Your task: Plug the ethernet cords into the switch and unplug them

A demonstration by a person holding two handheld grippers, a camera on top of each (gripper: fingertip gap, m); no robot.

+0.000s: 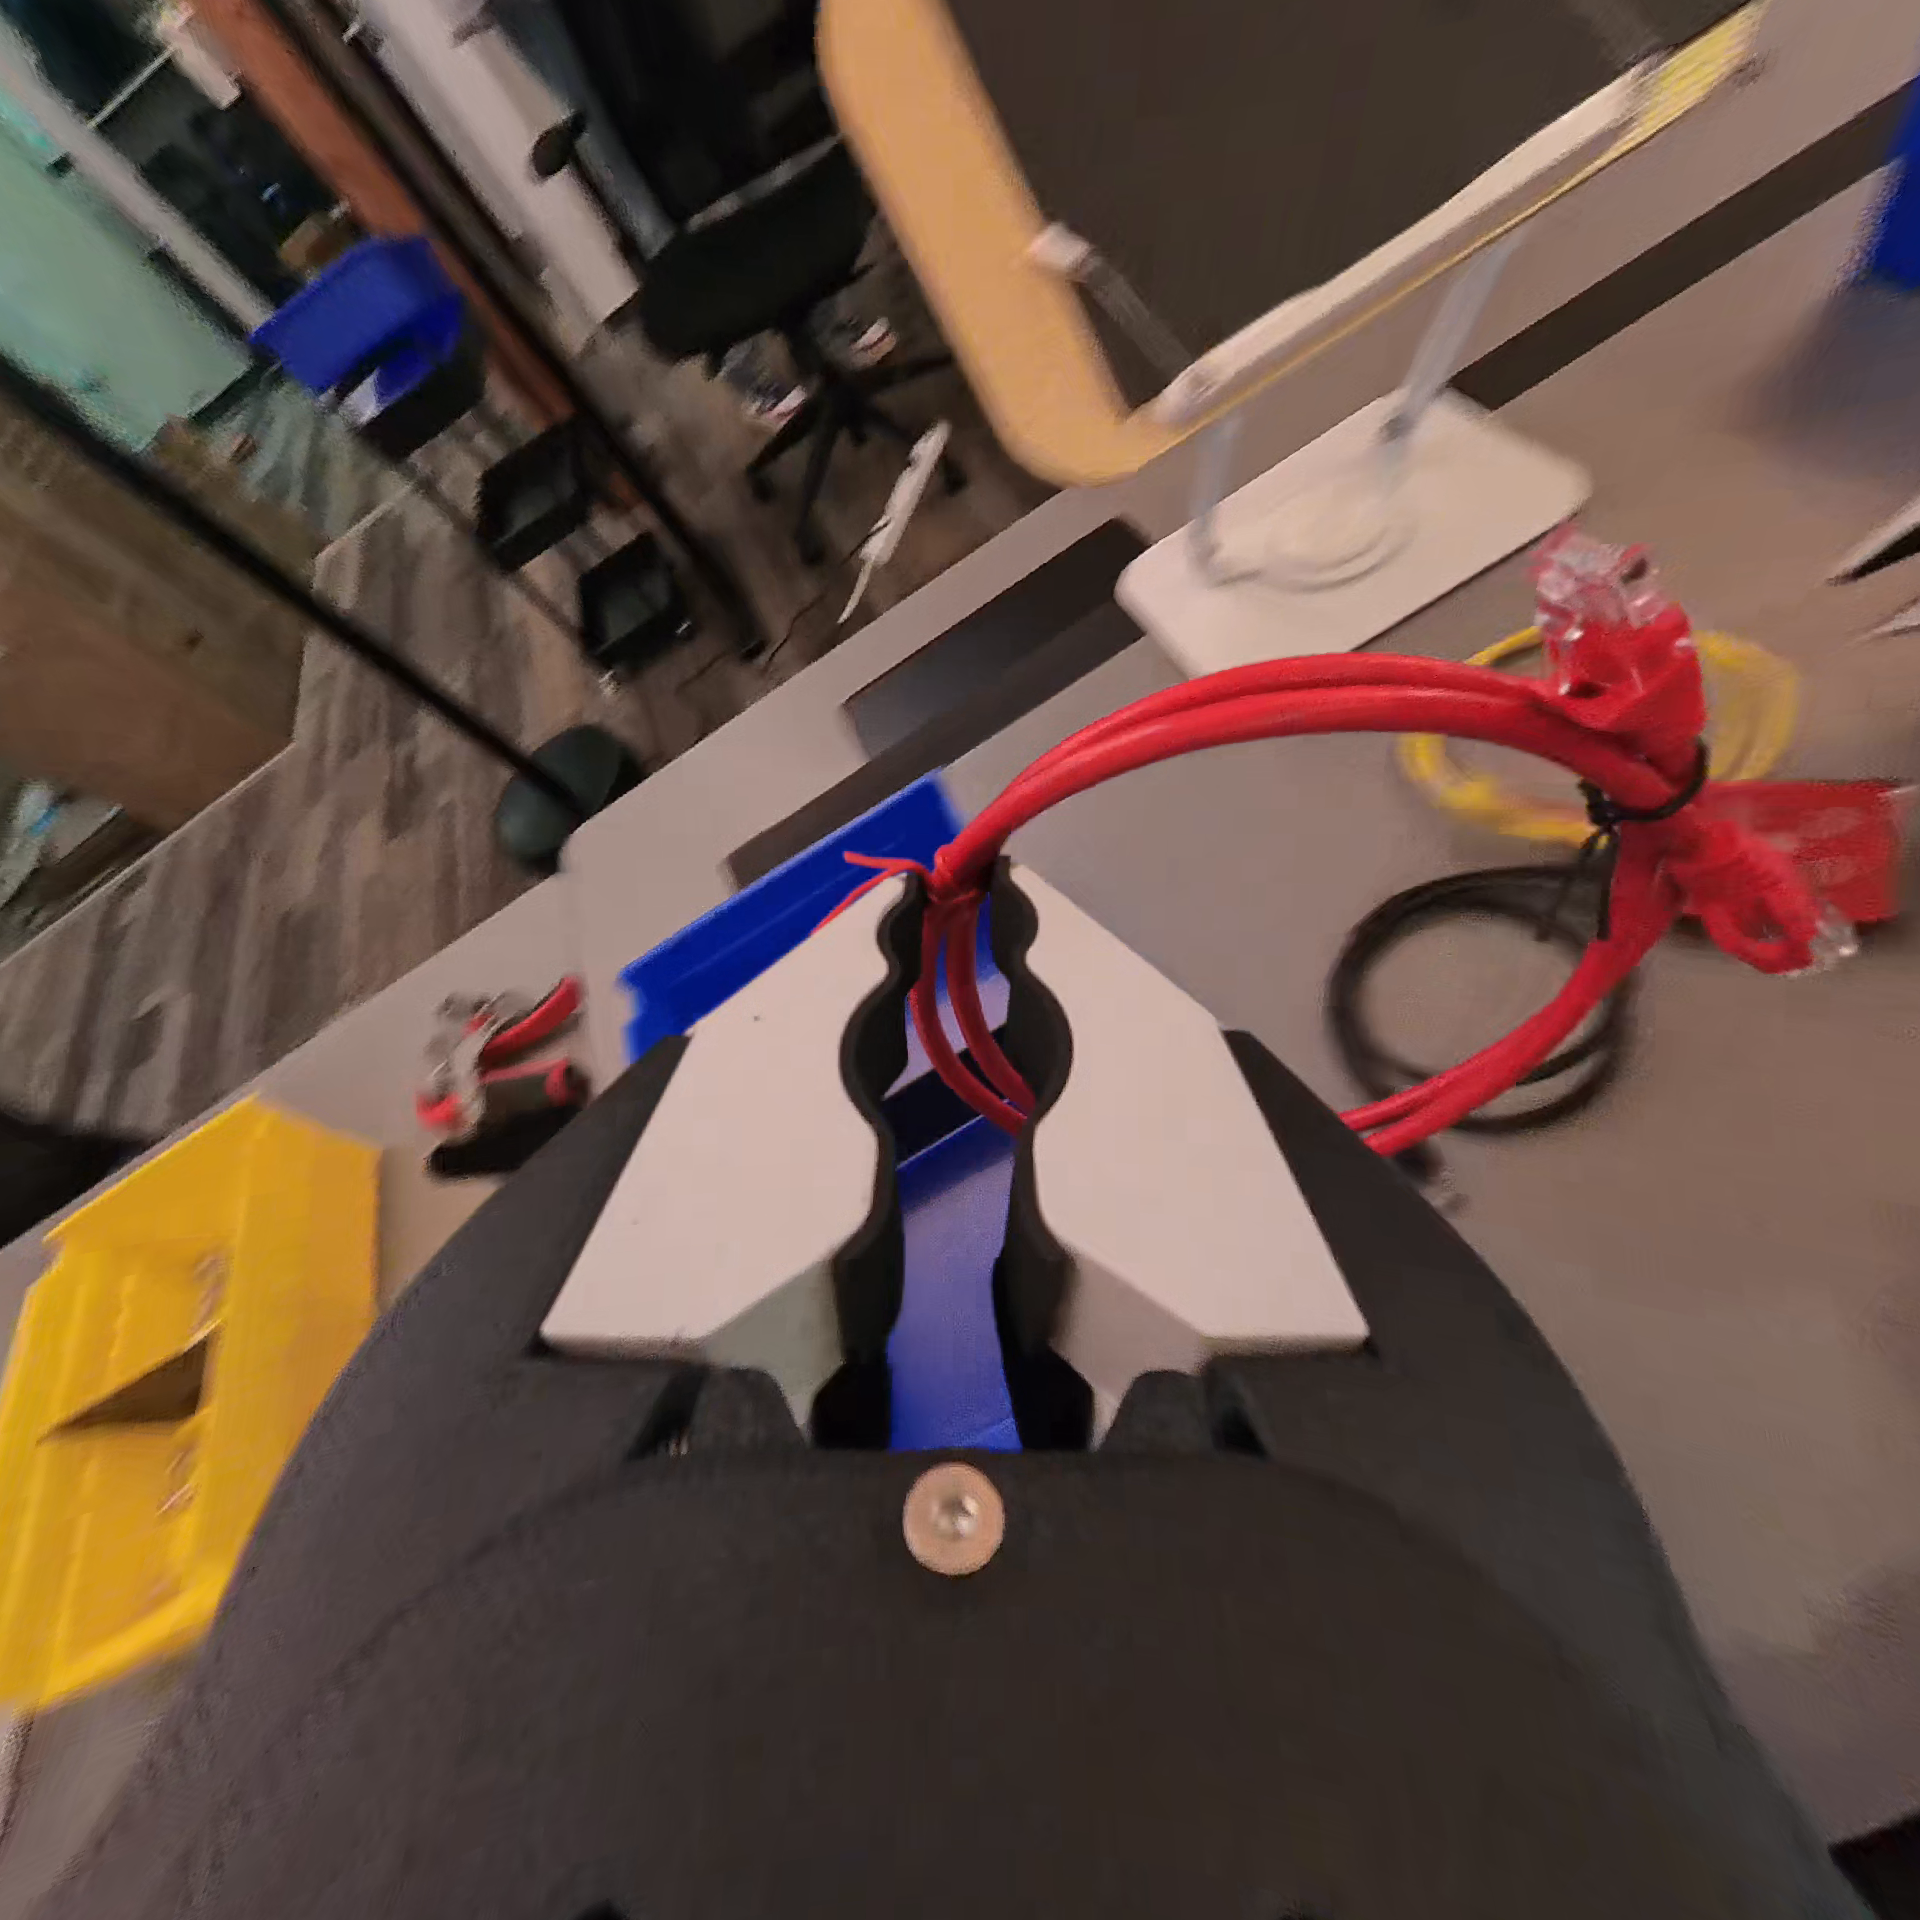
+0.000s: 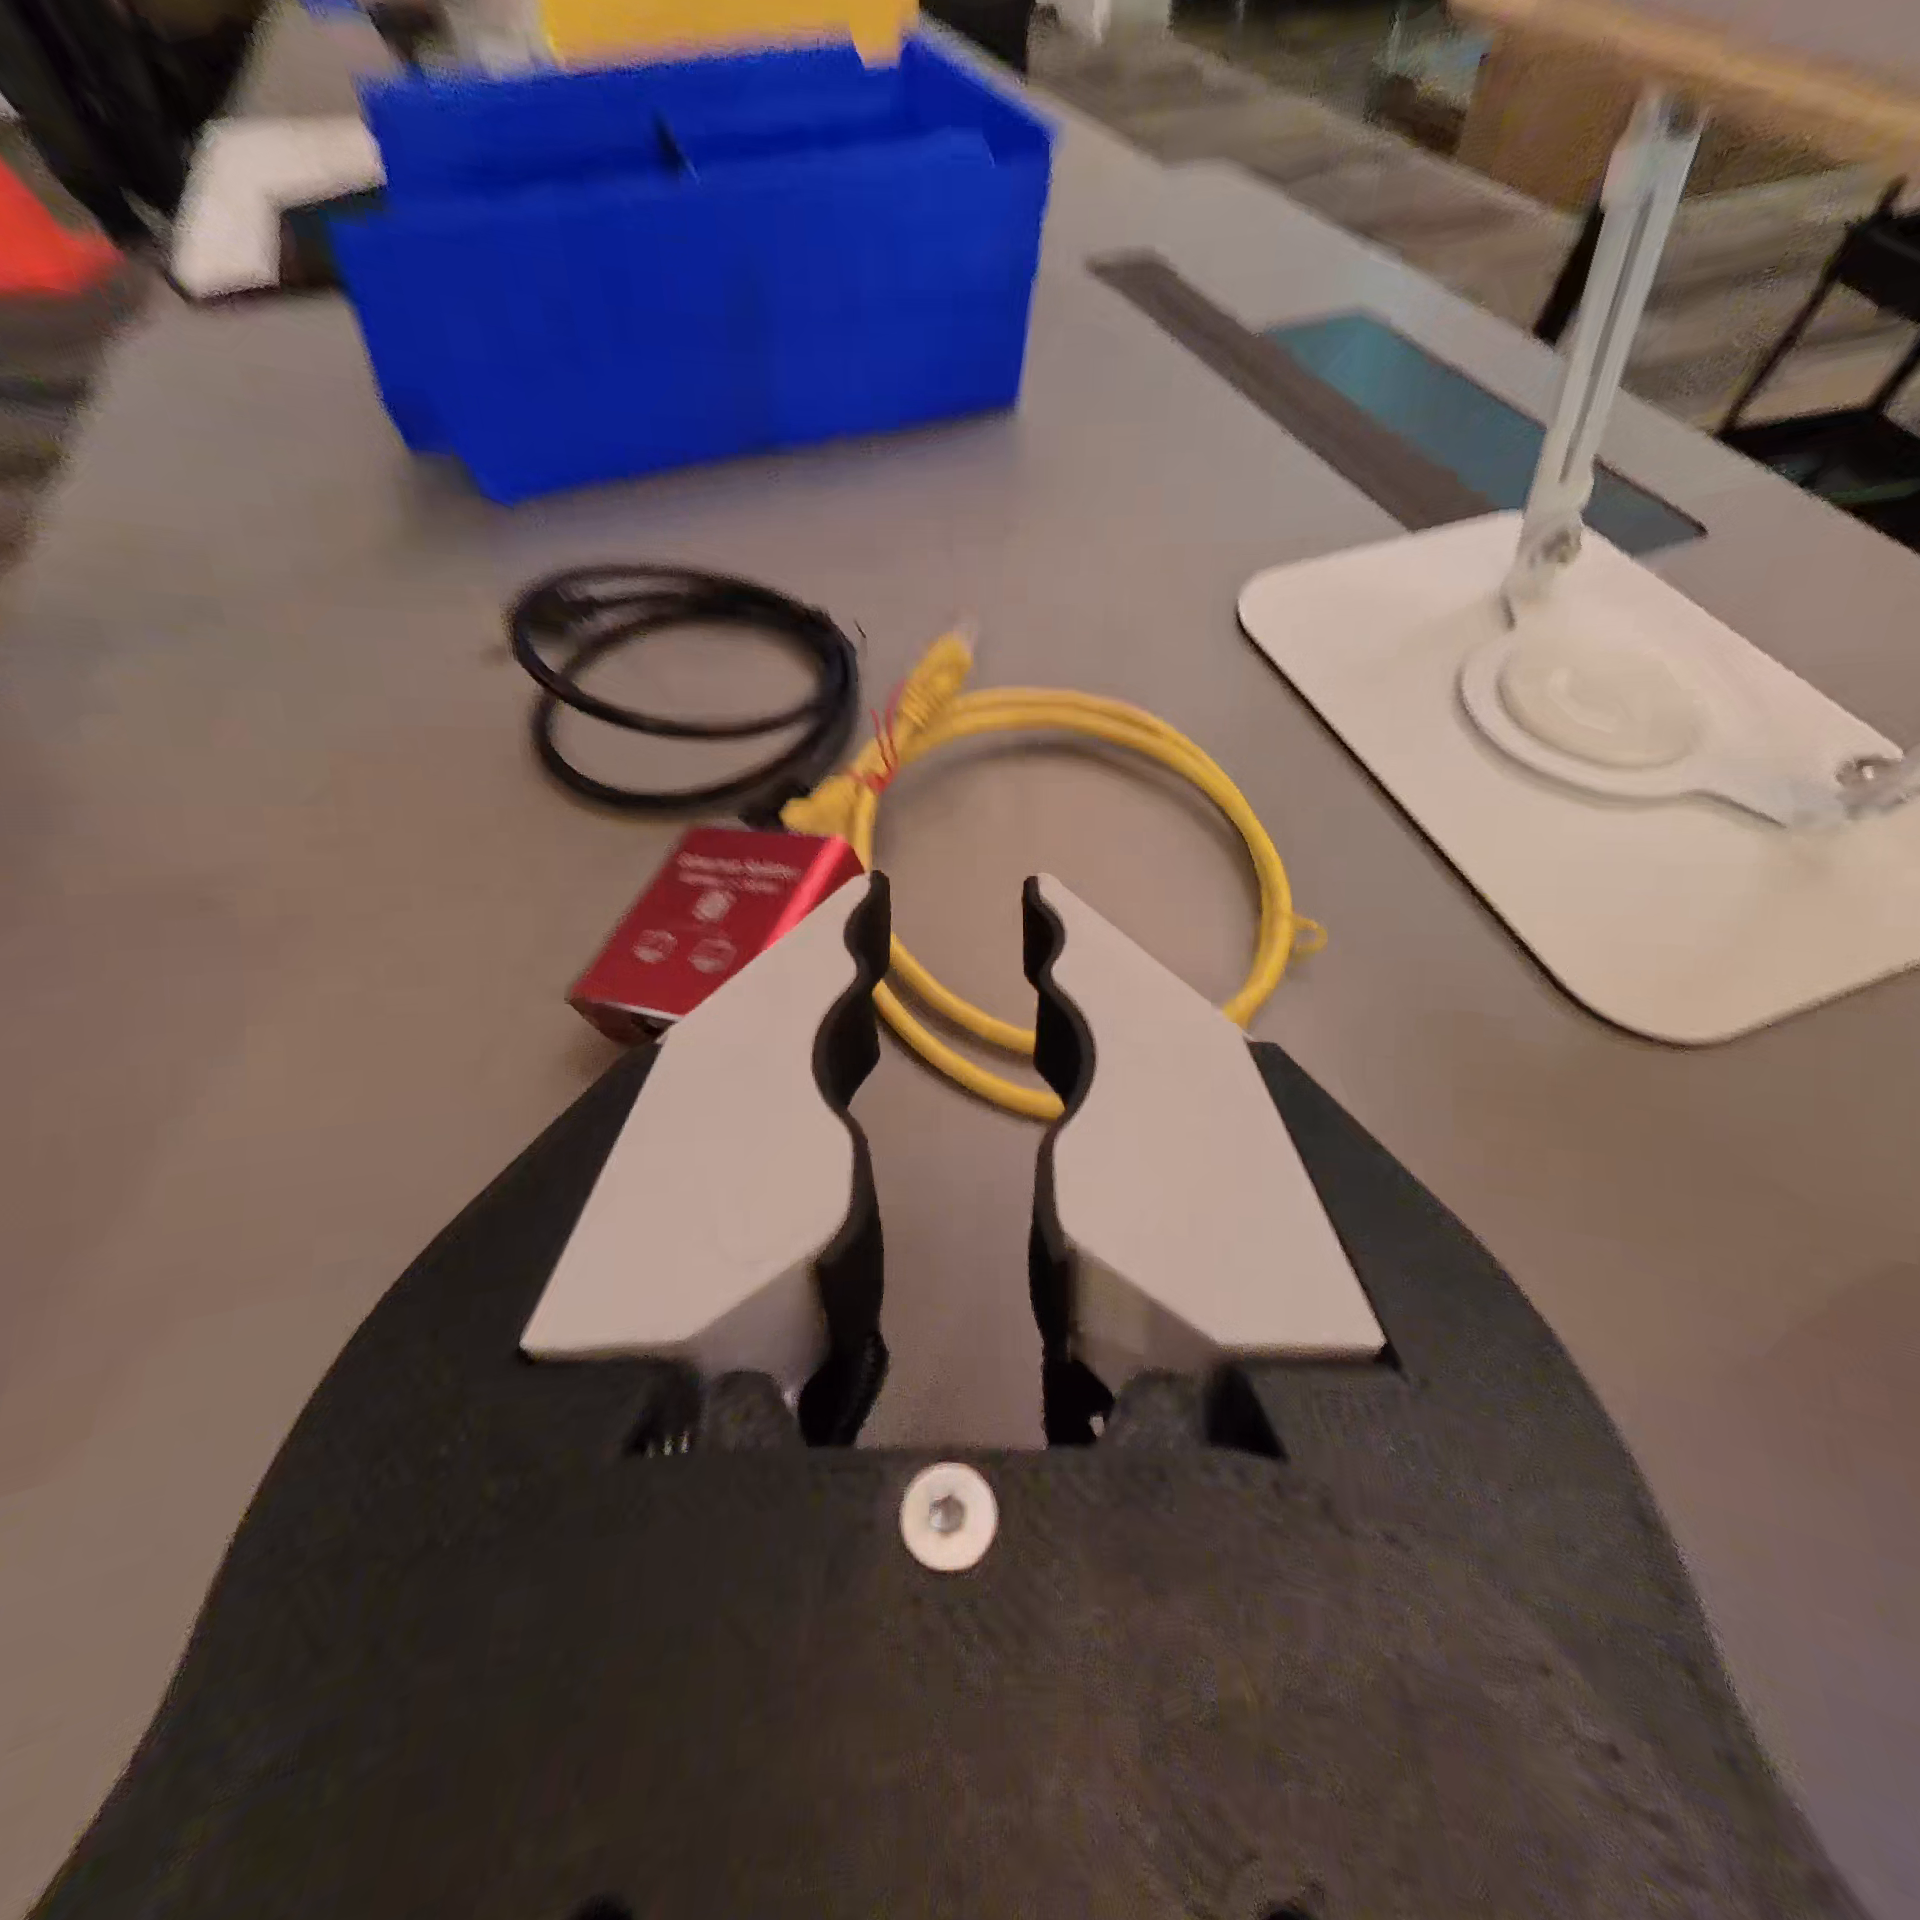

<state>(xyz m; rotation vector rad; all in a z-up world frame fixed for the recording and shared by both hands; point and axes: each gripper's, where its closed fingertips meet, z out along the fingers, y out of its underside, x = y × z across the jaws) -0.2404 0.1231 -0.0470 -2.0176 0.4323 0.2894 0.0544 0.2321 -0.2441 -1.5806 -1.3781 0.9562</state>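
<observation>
My left gripper (image 1: 958, 883) is shut on a coiled red ethernet cord (image 1: 1299, 696) and holds it above the table; its two clear plugs (image 1: 1590, 582) stick out at the right, tied with a black zip tie. The small red switch (image 2: 717, 920) lies on the grey table, and also shows in the left wrist view (image 1: 1829, 842). A coiled yellow ethernet cord (image 2: 1174, 748) lies beside the switch, partly under my right gripper (image 2: 956, 894), which is open and empty just above them. A coiled black cable (image 2: 686, 686) lies behind the switch.
A blue bin (image 2: 707, 281) stands at the back of the table. A white lamp base (image 2: 1621, 769) with a clear stem sits at the right. In the left wrist view, a yellow bin (image 1: 156, 1434) and red-handled pliers (image 1: 499, 1070) lie at the left near the table edge. Across from one pair of fingers to the other is roughly 40 cm. The small red switch (image 2: 717, 920) sits 8 cm or so from the ends of my right fingers. My left wrist view (image 1: 1786, 836) looks at it from another angle.
</observation>
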